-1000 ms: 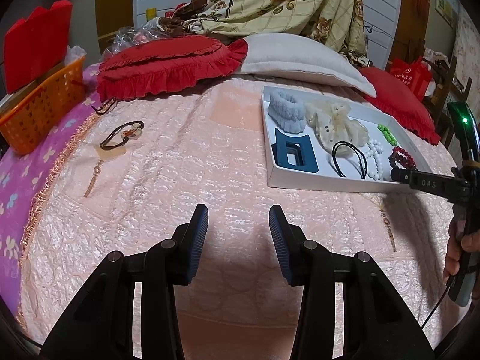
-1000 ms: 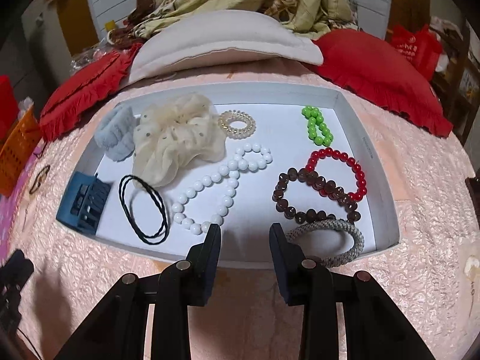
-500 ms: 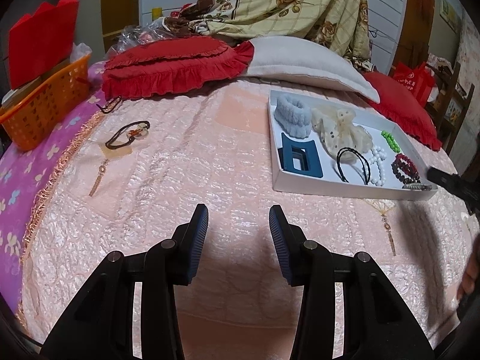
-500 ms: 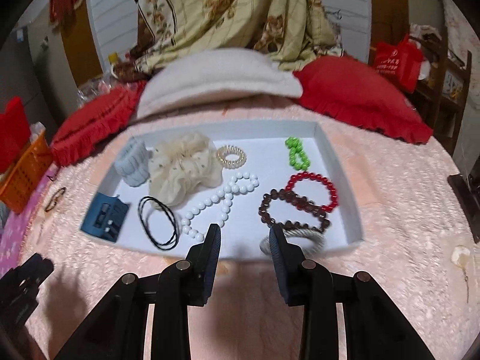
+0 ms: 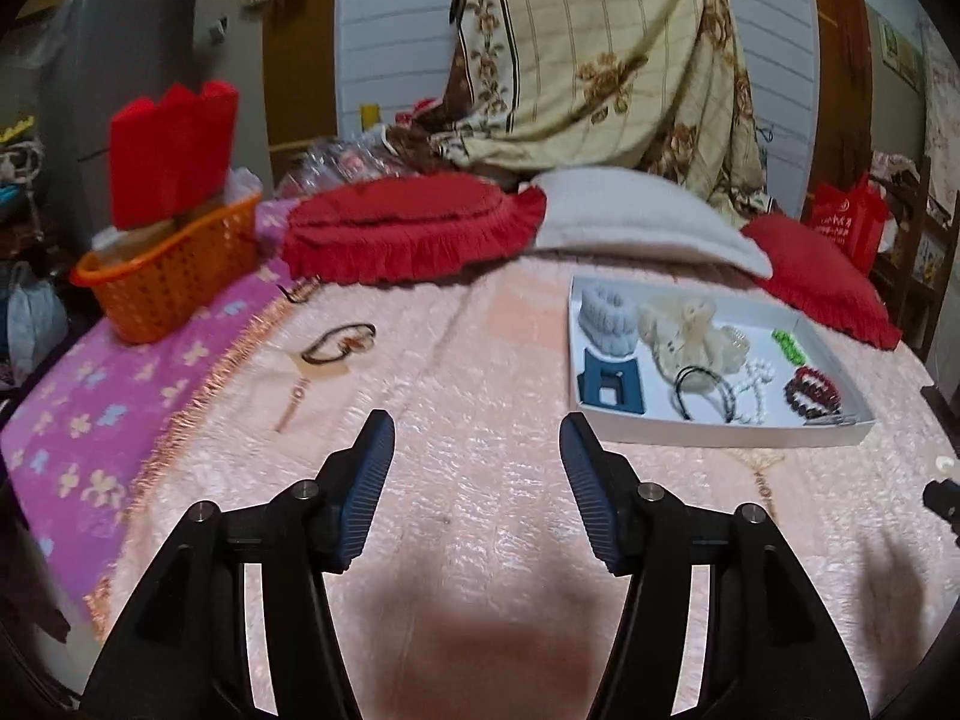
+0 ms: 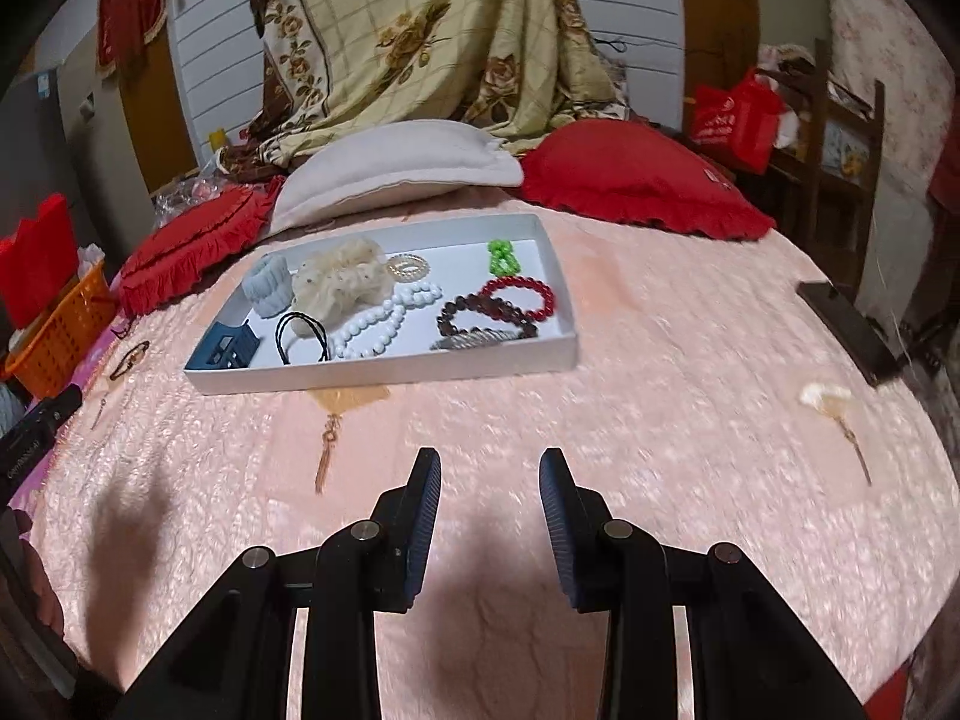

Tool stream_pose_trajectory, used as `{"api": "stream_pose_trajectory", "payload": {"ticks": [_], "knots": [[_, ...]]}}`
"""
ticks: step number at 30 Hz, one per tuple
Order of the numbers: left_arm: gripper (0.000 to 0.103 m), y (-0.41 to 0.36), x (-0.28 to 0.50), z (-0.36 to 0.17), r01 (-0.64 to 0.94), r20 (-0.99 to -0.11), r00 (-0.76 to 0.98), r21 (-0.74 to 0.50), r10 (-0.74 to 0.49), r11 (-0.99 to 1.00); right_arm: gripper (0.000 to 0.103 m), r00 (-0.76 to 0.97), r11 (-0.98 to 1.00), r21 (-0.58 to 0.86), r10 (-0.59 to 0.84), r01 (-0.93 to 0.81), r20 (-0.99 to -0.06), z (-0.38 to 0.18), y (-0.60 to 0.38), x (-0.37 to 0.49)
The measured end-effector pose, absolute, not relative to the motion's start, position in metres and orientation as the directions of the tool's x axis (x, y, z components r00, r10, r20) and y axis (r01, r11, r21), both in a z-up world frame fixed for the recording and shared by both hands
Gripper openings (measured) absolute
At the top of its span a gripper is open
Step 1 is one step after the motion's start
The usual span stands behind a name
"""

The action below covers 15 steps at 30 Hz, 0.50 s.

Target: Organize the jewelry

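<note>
while both grippers hang above the pink bedspread (image 6: 660,324), neither one has anything between its fingers. the left gripper (image 5: 477,450) has just been spreading its fingers and they stand released, wide apart, over bare cover. the right gripper (image 6: 489,492) has its fingers parted more narrowly, also released and empty.

the jewelry sits mostly in a shallow white tray (image 6: 384,375) lying flat on the bed, in front of the pillows. inside it, from the right wrist view: a blue hair claw (image 6: 225,348) in the near left corner, a black hair tie (image 6: 303,333) beside it, a white bead necklace (image 6: 384,318), a dark brown bead bracelet (image 6: 480,315) overlapping a red bead bracelet (image 6: 528,294), a silvery woven bangle (image 6: 474,339) by the near wall, a green bead piece (image 6: 503,258), a cream scrunchie (image 6: 345,282), a pale blue scrunchie (image 6: 270,285) and a small coiled gold tie (image 6: 408,267).

outside the tray, a dark cord bracelet (image 5: 339,342) lies on the bed to the left, near an orange basket (image 5: 174,276). a gold tassel earring (image 6: 327,444) lies just in front of the tray, and a white flower earring (image 6: 831,405) lies well off to the right.
</note>
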<state>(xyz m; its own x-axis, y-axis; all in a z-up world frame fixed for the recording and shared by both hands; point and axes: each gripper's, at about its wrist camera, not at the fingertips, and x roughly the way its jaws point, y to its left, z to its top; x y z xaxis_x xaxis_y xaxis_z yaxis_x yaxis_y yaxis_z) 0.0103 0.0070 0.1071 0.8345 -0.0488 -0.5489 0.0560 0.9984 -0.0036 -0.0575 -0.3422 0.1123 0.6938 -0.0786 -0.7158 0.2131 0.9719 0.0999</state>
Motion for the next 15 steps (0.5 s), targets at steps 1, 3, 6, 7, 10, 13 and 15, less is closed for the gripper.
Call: {"api": "stream_pose_trajectory", "payload": {"ticks": [1,3,6,7,10,13,15], "knots": [[0.060,0.006,0.003,0.113,0.053,-0.538,0.842,0.006,-0.042,0.999,0.033,0.699,0.970,0.113,-0.071,0.214,-0.712,0.114,-0.343,-0.063],[0.069,0.003,-0.017,0.126,0.034,-0.499,0.866,0.038,-0.011,0.999,0.033,0.711,0.968,0.140,-0.050,0.207,-0.701,0.118,-0.344,-0.070],[0.085,-0.005,-0.047,0.149,0.000,-0.418,0.908,0.107,0.045,0.994,0.034,0.728,0.971,0.146,-0.038,0.189,-0.684,0.122,-0.338,-0.078],[0.086,-0.007,-0.055,0.154,-0.007,-0.400,0.915,0.120,0.055,0.993,0.034,0.733,0.972,0.147,-0.035,0.182,-0.679,0.124,-0.336,-0.082],[0.086,-0.008,-0.076,0.171,0.004,-0.374,0.927,0.102,0.035,0.995,0.035,0.746,0.975,0.148,-0.023,0.163,-0.665,0.127,-0.331,-0.089],[0.087,-0.009,-0.093,0.182,0.009,-0.372,0.928,0.066,0.016,0.998,0.035,0.757,0.976,0.158,-0.013,0.153,-0.654,0.131,-0.329,-0.098],[0.087,-0.011,-0.106,0.188,-0.003,-0.361,0.932,0.049,0.021,0.999,0.035,0.765,0.975,0.164,-0.007,0.147,-0.644,0.135,-0.328,-0.104]]}}
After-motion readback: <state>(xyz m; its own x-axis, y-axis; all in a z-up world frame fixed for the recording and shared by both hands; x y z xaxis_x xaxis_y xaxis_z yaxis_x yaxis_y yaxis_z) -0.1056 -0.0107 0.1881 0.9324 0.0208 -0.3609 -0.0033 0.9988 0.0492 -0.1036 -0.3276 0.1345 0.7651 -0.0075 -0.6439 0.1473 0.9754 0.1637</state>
